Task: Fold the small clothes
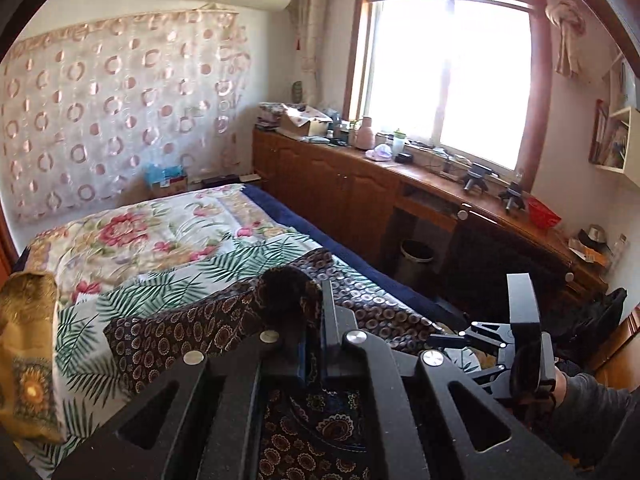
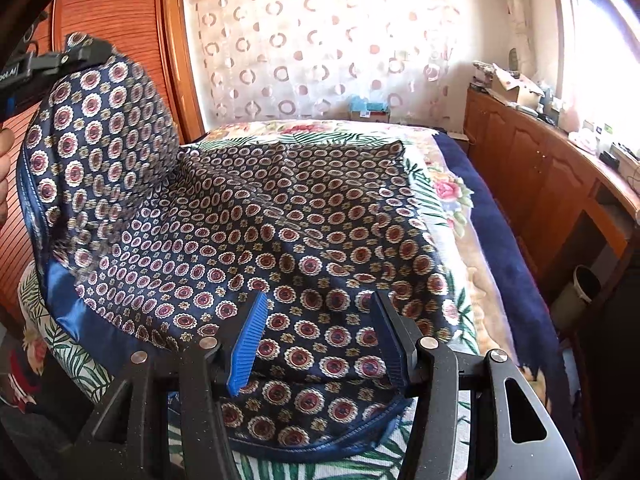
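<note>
A dark navy patterned garment [image 2: 280, 224] with red and cream medallions and a blue satin hem lies spread on the bed. My left gripper [image 1: 310, 312] is shut on a bunched edge of it [image 1: 288, 284] and lifts that edge; in the right wrist view it [image 2: 76, 54] holds the raised flap at the upper left. My right gripper [image 2: 320, 336] is open, its blue-padded fingers [image 2: 250, 344] standing just above the garment's near edge. It also shows in the left wrist view [image 1: 520, 332] at the right.
The bed [image 1: 160, 232] carries a floral quilt and a palm-leaf sheet. A wooden cabinet [image 1: 360, 184] with clutter runs under the window at the right. A bin [image 1: 416, 260] stands beside the bed. A yellow cushion [image 1: 24, 340] sits at the left.
</note>
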The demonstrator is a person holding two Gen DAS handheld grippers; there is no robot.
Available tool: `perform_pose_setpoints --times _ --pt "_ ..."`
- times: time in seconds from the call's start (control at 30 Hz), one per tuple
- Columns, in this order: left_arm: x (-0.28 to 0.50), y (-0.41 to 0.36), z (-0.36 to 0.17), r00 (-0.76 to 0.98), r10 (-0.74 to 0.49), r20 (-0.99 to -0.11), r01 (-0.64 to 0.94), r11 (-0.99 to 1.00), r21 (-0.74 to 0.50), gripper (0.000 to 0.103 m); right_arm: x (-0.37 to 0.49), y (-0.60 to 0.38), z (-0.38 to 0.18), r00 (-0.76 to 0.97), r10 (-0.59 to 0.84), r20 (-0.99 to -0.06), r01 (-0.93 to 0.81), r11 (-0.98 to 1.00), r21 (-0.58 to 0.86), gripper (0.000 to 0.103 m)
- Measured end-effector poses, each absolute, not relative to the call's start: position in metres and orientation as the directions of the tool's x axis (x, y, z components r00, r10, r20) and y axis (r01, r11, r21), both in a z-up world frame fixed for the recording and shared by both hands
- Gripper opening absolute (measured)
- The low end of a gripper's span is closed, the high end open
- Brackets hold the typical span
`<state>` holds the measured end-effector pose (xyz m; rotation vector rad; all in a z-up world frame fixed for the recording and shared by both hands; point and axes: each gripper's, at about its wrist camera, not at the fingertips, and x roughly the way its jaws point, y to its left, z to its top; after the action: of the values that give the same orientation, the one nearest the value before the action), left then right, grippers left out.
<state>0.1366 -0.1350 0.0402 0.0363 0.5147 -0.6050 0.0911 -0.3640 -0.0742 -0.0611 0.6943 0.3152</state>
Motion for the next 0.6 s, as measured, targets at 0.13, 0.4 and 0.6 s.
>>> perform_pose_setpoints --times 0.13,0.4,0.6 --pt "0.144 -0.151 0.027 0.651 -0.536 -0.538 0.57 0.813 -0.12 0.012 0.087 -0.372 -0.074 0.729 0.259 -0.634 -0.293 0.955 0.053 0.055" --pt "0.135 -0.136 0.009 0.631 -0.522 -0.574 0.549 0.823 -0.145 0.057 0.088 -0.377 -0.074 0.735 0.24 -0.634 -0.27 0.962 0.051 0.055" --pt "0.122 -0.119 0.007 0.646 -0.502 -0.575 0.532 0.836 -0.133 0.08 0.093 -0.369 -0.067 0.745 0.236 -0.624 -0.274 0.961 0.036 0.055"
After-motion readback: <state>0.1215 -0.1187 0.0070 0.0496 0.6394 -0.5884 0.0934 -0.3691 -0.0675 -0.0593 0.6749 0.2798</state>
